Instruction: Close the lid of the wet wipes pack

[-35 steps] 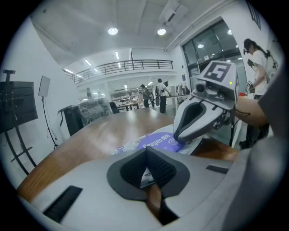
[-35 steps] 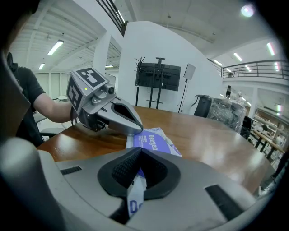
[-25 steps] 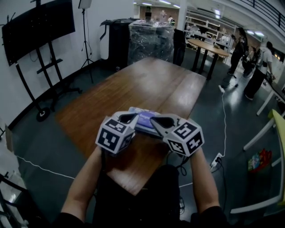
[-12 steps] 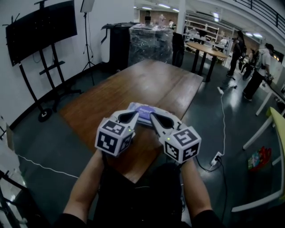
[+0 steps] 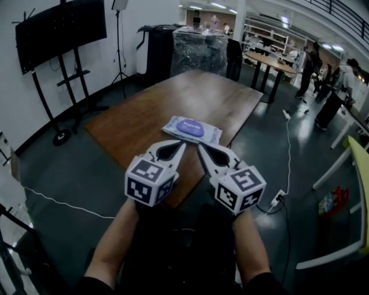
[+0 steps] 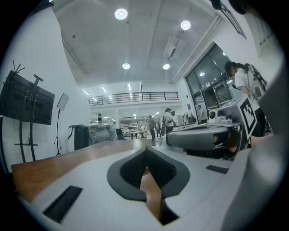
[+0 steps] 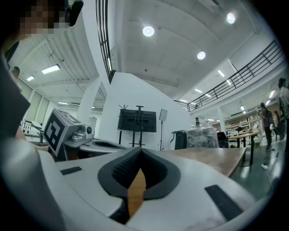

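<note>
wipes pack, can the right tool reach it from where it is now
Probably yes: the wipes pack lies flat on the table just ahead of the right tool, with nothing between them.

text readable: none | wet wipes pack (image 5: pixel 191 129): pale print on its purple top patch, too small to read

I see a brown wooden desk (image 5: pixel 190 98) on a dark grey floor (image 5: pixel 75 167). At the left, a black screen (image 5: pixel 60 26) on a stand is before the white wall (image 5: pixel 11 86). Round ceiling lamps (image 6: pixel 120 14) shine above.
</note>
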`<state>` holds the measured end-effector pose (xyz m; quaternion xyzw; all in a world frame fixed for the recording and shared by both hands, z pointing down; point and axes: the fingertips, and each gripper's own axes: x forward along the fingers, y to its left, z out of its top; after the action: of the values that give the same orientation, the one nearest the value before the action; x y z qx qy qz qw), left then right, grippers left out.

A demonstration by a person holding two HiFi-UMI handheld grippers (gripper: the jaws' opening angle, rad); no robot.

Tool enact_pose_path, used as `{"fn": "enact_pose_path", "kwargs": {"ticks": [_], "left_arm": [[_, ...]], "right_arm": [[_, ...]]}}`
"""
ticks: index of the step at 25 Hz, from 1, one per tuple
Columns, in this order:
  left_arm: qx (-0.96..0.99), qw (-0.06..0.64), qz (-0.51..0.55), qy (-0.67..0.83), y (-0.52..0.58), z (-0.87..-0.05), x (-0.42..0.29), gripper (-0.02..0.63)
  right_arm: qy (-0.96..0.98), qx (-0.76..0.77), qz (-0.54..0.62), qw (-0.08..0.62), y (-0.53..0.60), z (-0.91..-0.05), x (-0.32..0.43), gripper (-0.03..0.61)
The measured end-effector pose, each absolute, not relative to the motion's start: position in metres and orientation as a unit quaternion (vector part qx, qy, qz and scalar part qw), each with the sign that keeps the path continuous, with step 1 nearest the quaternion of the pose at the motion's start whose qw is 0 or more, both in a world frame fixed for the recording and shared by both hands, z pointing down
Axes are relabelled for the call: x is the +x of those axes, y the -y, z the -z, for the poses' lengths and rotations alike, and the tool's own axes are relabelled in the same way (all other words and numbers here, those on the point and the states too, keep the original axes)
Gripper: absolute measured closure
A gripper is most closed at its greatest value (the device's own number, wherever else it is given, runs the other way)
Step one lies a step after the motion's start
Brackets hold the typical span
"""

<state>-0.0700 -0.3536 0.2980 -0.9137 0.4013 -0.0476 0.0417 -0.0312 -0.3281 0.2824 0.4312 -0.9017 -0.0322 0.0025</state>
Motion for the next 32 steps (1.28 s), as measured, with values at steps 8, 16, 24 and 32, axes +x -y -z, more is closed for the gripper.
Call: {"fn": "enact_pose_path", "kwargs": {"ticks": [8, 16, 24, 32], "left_arm": [[-0.915, 0.042, 0.035, -0.4, 0.3, -0.296, -0.066, 0.609], [-0.917, 0.045, 0.023, -0.396, 0.274, -0.291, -0.056, 0.609], [-0.918, 0.048, 0.022, -0.393, 0.268, -0.29, -0.056, 0.609], [-0.918, 0.046, 0.018, -0.392, 0.272, -0.288, -0.059, 0.609]], "right_arm": [[0.898, 0.438, 0.045, -0.008, 0.275, -0.276, -0.03, 0.571], [0.896, 0.44, 0.054, -0.009, 0.246, -0.271, -0.024, 0.571], [0.897, 0.438, 0.061, -0.009, 0.24, -0.269, -0.026, 0.571], [0.899, 0.434, 0.062, -0.009, 0.246, -0.268, -0.029, 0.571]]}}
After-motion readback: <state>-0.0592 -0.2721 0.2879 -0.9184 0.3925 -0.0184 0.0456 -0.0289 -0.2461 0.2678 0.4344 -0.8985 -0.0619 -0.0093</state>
